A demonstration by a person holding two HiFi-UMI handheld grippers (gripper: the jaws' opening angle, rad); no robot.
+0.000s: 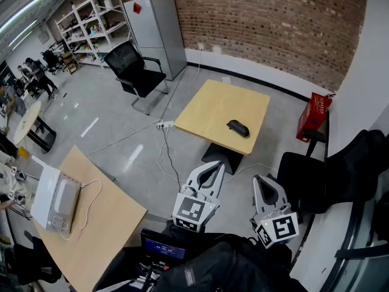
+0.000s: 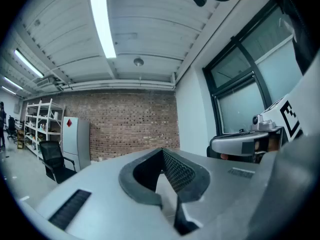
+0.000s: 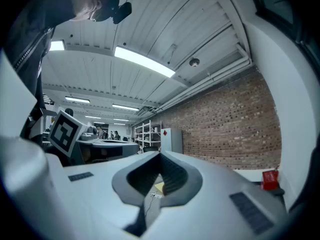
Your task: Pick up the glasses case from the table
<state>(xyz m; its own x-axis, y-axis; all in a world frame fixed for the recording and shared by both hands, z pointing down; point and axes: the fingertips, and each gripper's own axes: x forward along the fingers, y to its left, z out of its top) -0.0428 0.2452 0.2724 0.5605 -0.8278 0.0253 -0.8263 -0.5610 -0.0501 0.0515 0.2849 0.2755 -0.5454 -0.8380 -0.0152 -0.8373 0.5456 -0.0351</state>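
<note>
In the head view a dark glasses case (image 1: 238,128) lies near the right front edge of a small light wooden table (image 1: 213,105) standing out on the floor. Both grippers are held low and close to my body, well short of that table and pointing toward it. My left gripper (image 1: 217,165) has its jaws together with nothing between them; in its own view the left gripper (image 2: 162,154) shows only ceiling and brick wall beyond. My right gripper (image 1: 262,179) is shut and empty too. A sliver of the yellow table (image 3: 159,186) shows through the right gripper (image 3: 160,156).
A black office chair (image 1: 135,72) and a grey cabinet (image 1: 159,32) stand at the back left. A red box (image 1: 314,115) sits by the right wall above another black chair (image 1: 328,175). A power strip with cables (image 1: 164,125) lies on the floor. A second wooden table (image 1: 91,224) carries a white device (image 1: 58,201).
</note>
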